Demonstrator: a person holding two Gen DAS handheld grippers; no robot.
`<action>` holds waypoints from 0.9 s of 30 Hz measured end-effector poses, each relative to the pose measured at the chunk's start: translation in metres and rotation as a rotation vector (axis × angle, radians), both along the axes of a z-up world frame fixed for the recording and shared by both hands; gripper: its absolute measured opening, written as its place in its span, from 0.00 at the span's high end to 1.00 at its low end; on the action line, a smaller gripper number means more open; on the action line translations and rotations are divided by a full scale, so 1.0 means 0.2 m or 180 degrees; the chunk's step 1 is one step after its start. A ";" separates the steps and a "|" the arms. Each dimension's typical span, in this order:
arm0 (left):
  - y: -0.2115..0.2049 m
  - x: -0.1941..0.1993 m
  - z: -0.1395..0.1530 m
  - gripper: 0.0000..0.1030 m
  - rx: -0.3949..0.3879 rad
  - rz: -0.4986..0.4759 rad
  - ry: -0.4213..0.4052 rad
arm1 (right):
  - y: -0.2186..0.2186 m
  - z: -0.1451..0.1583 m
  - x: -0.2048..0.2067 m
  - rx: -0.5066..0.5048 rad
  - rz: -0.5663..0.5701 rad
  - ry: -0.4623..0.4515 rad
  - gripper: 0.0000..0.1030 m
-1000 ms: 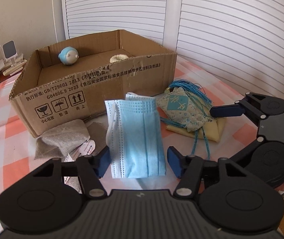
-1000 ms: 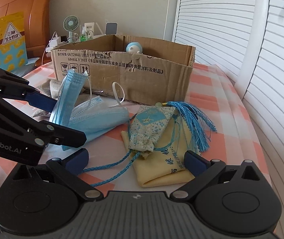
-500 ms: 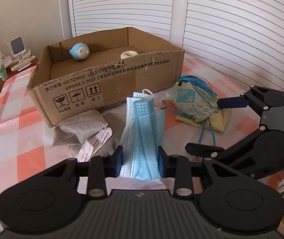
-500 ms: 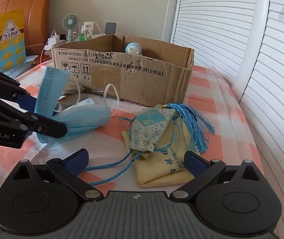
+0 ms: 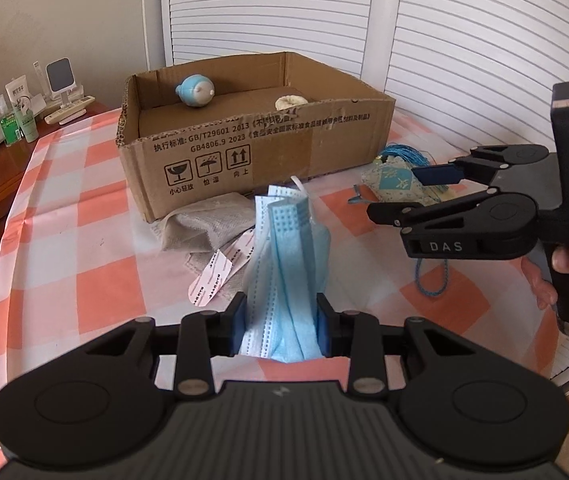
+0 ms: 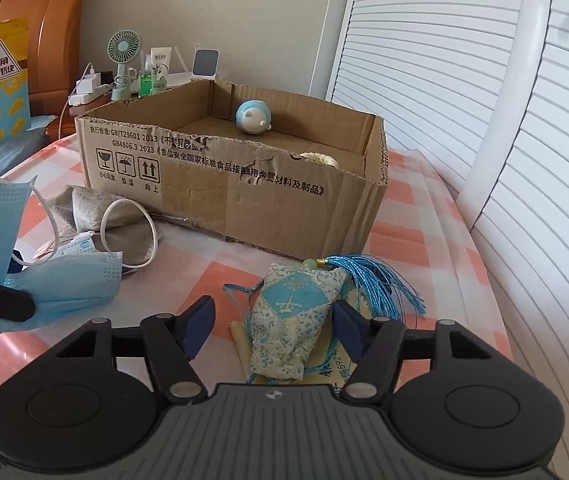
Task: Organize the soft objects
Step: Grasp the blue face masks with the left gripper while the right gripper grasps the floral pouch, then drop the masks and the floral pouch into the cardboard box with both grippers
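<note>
The left tool [image 5: 282,330] is clamped on a bunch of blue face masks [image 5: 286,264], which stand crumpled just ahead of its fingers, lifted above the checked desk [image 5: 64,240]. The right tool [image 6: 272,322] has its fingers spread apart on either side of a blue patterned sachet [image 6: 290,320], which lies on a yellow cloth [image 6: 326,372] directly between them.

Risks, as a judgement: the masks are loosely bunched, so one could slip free on the way to the cardboard box [image 5: 252,148] ahead. An ear loop [image 6: 128,236] trails low and might snag the grey cloth [image 5: 204,228]. The right tool may also pinch the yellow cloth or the sachet's cord.

Compared with a second ago, the left tool has closed and raised the masks, and the right tool has moved forward around the sachet.
</note>
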State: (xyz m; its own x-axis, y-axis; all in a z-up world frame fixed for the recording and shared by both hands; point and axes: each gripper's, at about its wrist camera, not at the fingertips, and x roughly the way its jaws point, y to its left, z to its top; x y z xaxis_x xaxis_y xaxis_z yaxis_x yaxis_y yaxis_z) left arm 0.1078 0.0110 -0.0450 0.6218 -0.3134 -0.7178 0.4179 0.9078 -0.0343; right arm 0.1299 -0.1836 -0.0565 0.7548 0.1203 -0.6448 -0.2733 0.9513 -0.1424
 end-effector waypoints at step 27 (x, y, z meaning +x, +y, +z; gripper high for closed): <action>0.06 -0.03 0.23 0.68 0.0012 -0.0311 0.0004 | -0.12 0.35 -0.13 0.0116 0.0343 -0.0053 0.58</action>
